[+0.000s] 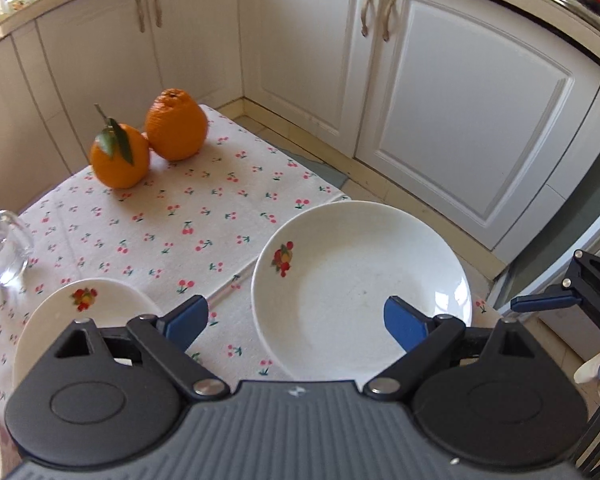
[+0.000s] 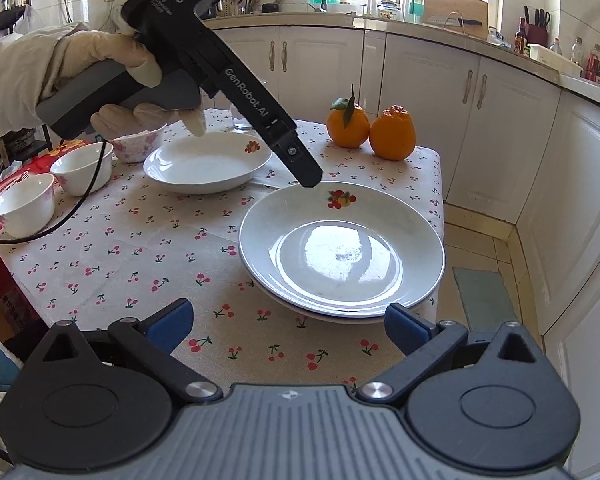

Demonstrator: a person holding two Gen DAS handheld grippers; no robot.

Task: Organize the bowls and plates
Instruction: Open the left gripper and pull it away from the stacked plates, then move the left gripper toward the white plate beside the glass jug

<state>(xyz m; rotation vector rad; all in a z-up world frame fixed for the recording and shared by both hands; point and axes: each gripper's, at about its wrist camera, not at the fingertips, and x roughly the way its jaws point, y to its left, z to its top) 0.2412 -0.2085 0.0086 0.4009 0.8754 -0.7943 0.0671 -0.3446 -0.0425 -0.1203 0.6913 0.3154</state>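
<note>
Left wrist view: left gripper [image 1: 296,322], blue fingers [image 1: 188,320] spread and empty, hovering over a white shallow plate with a fruit motif [image 1: 360,280] at the corner of the cherry-print cloth-covered desk [image 1: 160,220]; two oranges [image 1: 148,140] behind. Right wrist view: right gripper [image 2: 288,326], fingers spread wide, nothing between; that plate tops a second; another plate [image 2: 208,162] and three small white bowls [image 2: 82,170] sit farther left.

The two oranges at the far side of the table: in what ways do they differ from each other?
The leafy orange keeps a stem with green leaves; the bumpy orange has none. The leafy orange is round and smooth-skinned; the bumpy orange has a knobbly raised top and rougher peel. Both stand side by side on the cherry tablecloth.
</note>
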